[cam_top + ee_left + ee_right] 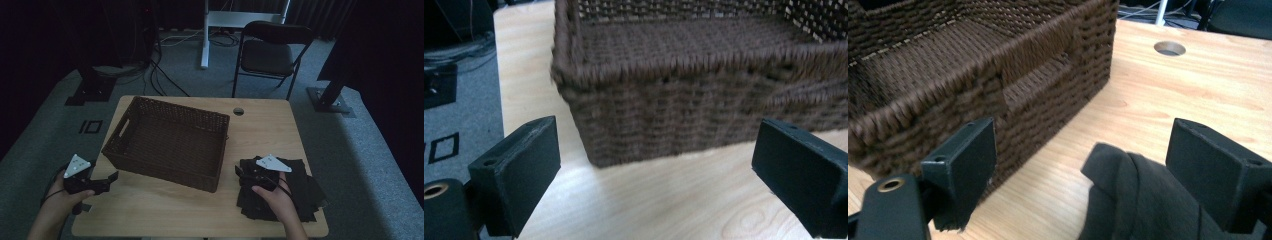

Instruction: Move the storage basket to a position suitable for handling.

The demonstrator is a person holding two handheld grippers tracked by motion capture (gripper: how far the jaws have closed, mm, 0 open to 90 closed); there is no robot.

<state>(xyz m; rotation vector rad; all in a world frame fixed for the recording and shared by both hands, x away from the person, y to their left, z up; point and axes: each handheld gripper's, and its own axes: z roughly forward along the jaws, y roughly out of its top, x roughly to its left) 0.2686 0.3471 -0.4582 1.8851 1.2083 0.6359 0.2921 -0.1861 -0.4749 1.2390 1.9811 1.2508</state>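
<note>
While the lighting is dim throughout, the stock on hand reads as follows, largest first:

Table (260,130), light wood, with a round cable hole near its far edge.

Basket (170,142), dark brown wicker, rectangular, on the left-centre of the table, long axis running from the far-left corner toward the near right; a handle slot shows in its left end wall. Nothing can be made out inside it.

Cloths (295,192), dark, a loose stack at the near-right corner of the table, just right of the basket and apart from it. How many pieces, and where each one's edges lie, cannot be told.

Right gripper (246,172), held over the stack's left edge, jaws wide apart; in the right gripper view a fold of cloth (1133,195) lies between and just below them, not yet pinched. This is the nearer hand by far; the basket's near-right corner lies just to its left.

Left gripper (111,178), at the near-left edge of the table, jaws spread and holding nothing, facing the basket's near-left corner (589,100)
</note>
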